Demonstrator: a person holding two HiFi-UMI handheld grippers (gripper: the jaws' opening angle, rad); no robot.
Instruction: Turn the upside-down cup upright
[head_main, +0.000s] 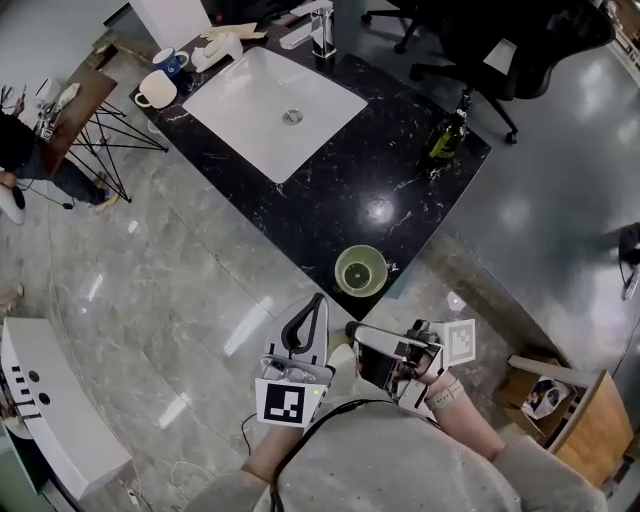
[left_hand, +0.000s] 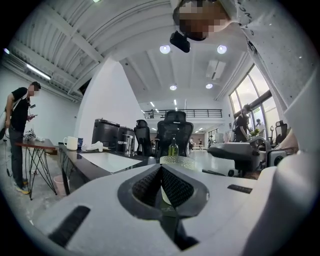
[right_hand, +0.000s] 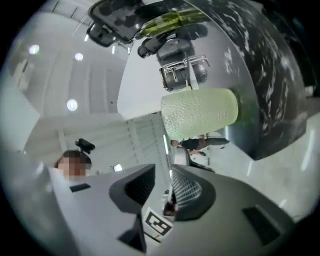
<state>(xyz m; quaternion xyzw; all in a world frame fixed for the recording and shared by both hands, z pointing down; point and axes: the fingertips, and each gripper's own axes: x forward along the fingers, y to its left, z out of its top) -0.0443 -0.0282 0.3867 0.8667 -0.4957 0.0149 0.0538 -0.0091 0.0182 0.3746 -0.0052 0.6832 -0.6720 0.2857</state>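
A pale green cup (head_main: 361, 270) stands mouth-up near the front edge of the black marble counter (head_main: 340, 190). Its rim (left_hand: 175, 161) peeks over the jaws in the left gripper view. In the right gripper view the cup (right_hand: 200, 112) looks sideways because that gripper is rolled over. My left gripper (head_main: 310, 312) is below and left of the cup, off the counter, its jaws shut with nothing between them. My right gripper (head_main: 351, 330) is just below the cup, clear of it. Its jaws stand a narrow gap apart and hold nothing.
A white sink (head_main: 250, 115) with a faucet (head_main: 322, 30) is set in the counter. A green bottle (head_main: 447, 135) stands at its right end, with a white mug (head_main: 157, 90) and a blue mug (head_main: 170, 62) at the far left. Office chairs (head_main: 500, 50) stand behind.
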